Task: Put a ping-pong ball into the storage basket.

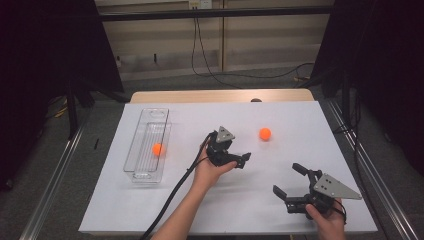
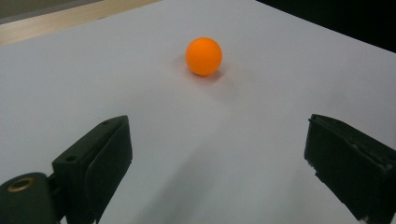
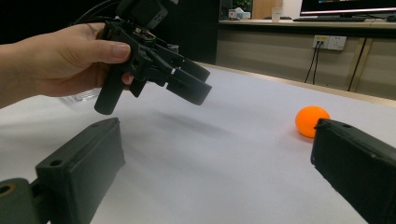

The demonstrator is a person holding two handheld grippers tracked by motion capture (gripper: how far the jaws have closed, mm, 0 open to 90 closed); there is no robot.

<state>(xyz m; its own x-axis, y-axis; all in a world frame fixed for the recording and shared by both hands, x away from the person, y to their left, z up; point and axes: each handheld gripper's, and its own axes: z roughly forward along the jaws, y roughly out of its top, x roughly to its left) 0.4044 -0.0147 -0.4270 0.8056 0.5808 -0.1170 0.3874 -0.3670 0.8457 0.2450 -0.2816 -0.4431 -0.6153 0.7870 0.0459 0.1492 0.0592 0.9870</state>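
Orange ball (image 1: 265, 133), high view: lies loose on the white sheet (image 1: 280, 210) just beyond the left gripper (image 1: 242, 160), whose jaws stand apart w/ nothing between; a second ball (image 1: 157, 149) sits in the clear tray (image 1: 136, 145), and the right gripper (image 1: 289, 186) waits near the front edge, jaws apart. Left gripper view: ball (image 2: 203, 56) lies ahead between the spread jaws, prob. light, hard, smooth, apt to roll, so pinch across its widest part. Right gripper view: ball (image 3: 312, 121) rests near one jaw, untouched; left gripper (image 3: 187, 79) hovers above the sheet.

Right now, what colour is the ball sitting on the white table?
Orange. The ball shows best in the left gripper view, plain with no pattern.
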